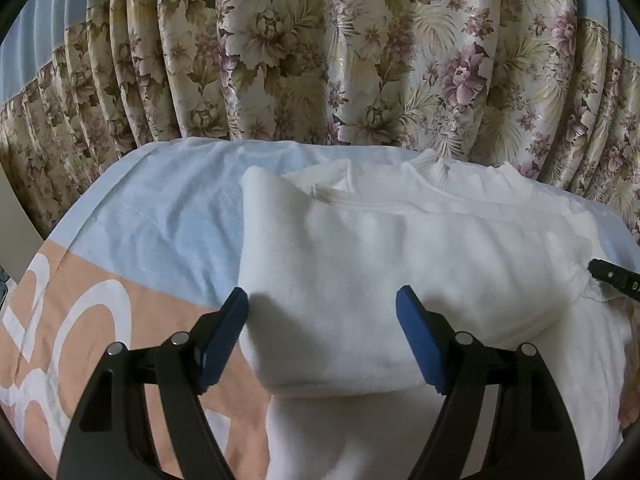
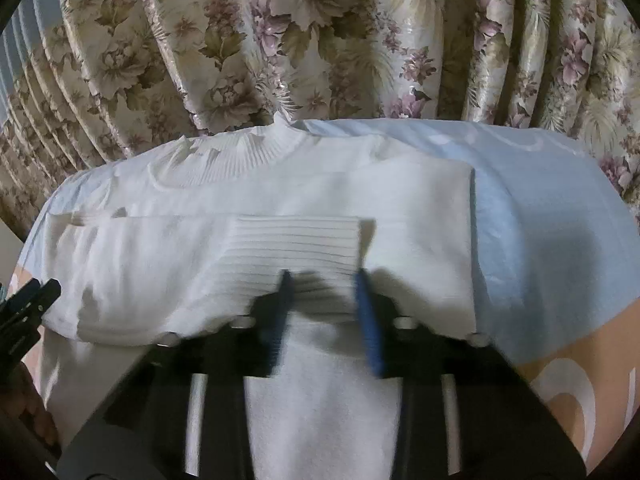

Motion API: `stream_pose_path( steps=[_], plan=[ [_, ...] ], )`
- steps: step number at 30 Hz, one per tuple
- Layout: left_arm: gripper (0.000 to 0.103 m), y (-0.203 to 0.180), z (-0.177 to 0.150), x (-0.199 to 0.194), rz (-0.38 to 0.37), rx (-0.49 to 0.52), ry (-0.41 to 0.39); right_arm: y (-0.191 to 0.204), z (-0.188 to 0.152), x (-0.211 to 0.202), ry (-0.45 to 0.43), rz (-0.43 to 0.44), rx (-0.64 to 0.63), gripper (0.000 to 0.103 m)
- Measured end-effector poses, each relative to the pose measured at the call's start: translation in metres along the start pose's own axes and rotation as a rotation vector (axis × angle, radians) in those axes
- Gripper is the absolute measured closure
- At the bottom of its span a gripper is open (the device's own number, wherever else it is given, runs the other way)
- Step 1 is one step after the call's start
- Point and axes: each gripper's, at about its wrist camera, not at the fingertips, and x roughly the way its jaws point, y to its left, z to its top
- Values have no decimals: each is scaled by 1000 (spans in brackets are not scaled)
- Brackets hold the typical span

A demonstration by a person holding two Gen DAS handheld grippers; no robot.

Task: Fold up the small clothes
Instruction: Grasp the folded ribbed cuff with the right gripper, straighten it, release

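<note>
Fingers spread; white sweater folded, sleeves across.

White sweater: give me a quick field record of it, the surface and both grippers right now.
garment: white sweater, sleeves folded across the body, ribbed cuff on top
collar: ribbed, toward the curtain
surface: blue and peach cloth
left gripper: open, fingers astride the folded edge
right gripper: blurred, fingers apart over the cuff, nothing held

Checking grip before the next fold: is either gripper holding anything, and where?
Nothing. The left gripper and right gripper both stand open over the white knitted sweater, pinching no fabric.
</note>
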Motion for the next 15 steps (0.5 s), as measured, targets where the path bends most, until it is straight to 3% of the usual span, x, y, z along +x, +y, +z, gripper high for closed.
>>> stream_pose_path(
  steps=[7,12,15],
  plan=[
    [26,0,4,2,4,2,3,-7,9,-13,-31,29,-17,96],
    [26,0,7,3,13,4,3,-15,12,-16,-57,-16,-10,97],
    [25,0,10,0,12,-1,-5,-27,16,-17,-80,-89,-14,97]
  ],
)
